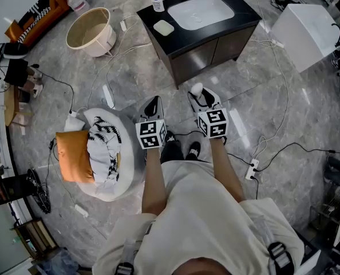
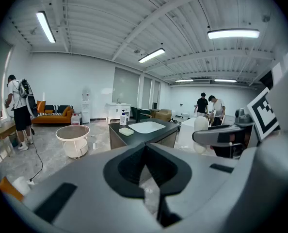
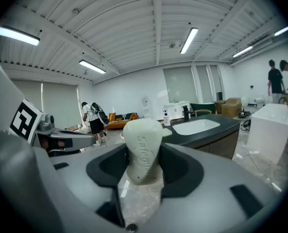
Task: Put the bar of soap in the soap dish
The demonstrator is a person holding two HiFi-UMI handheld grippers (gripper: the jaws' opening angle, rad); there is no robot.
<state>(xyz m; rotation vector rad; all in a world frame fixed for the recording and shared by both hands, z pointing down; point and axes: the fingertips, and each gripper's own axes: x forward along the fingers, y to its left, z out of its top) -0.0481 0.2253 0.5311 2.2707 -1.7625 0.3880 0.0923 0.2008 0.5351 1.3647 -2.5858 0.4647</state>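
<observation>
Right gripper [image 1: 201, 98] was clamped on the bar of soap [image 3: 143, 149], upright between its jaws. Left gripper [image 1: 152, 105] jaws were together, empty. Soap dish [image 1: 163, 27] sat well ahead on the vanity counter [image 1: 244, 19], beside the basin [image 1: 201, 11].

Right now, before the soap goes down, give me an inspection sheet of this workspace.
Surface: black vanity counter with white sink, standing on grey marble floor.
Job's things: pale green soap dish on counter, left of sink; off-white bar of soap in right gripper.
Clutter: white pump bottle on counter; round cream basket and orange cushion on floor.
Grippers: left gripper shut, empty; right gripper shut on soap.
Cables: white and black cables, power strip, across floor.
Surroundings: people far off.
</observation>
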